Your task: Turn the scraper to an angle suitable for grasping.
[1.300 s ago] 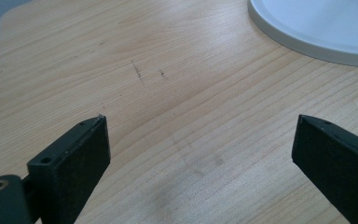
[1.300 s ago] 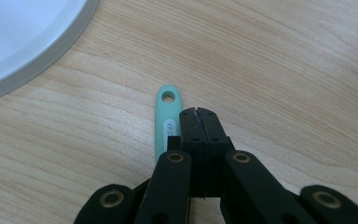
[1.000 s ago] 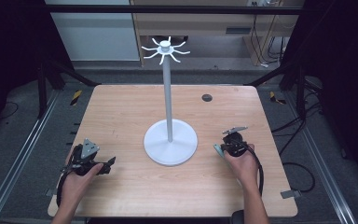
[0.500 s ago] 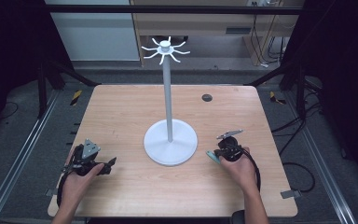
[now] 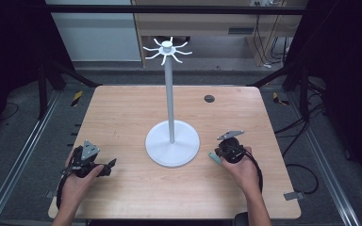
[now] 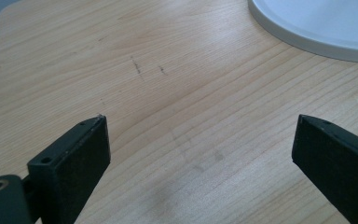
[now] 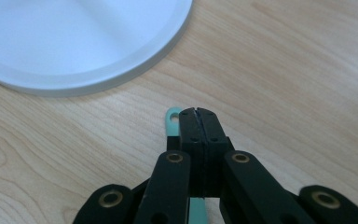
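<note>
A thin teal utensil handle (image 7: 172,122) is pinched in the pressed-together jaws of the right gripper (image 5: 218,155), just right of the white stand (image 5: 171,141). It should be lifted slowly, kept firmly clamped. The left gripper (image 6: 200,154) is held spread, left of the stand.

We see two black grippers, one in each hand. The left gripper (image 5: 90,162) has a grey three-cornered plate on top and a black cable that loops back along the arm. Its fingers (image 6: 72,158) are flat black blocks with small screw holes. The right gripper (image 5: 227,151) has the same grey plate and a black cable. Its black fingers (image 7: 190,128) sit on black links with round brass pins. Both forearms are bare, with no sleeves.
</note>
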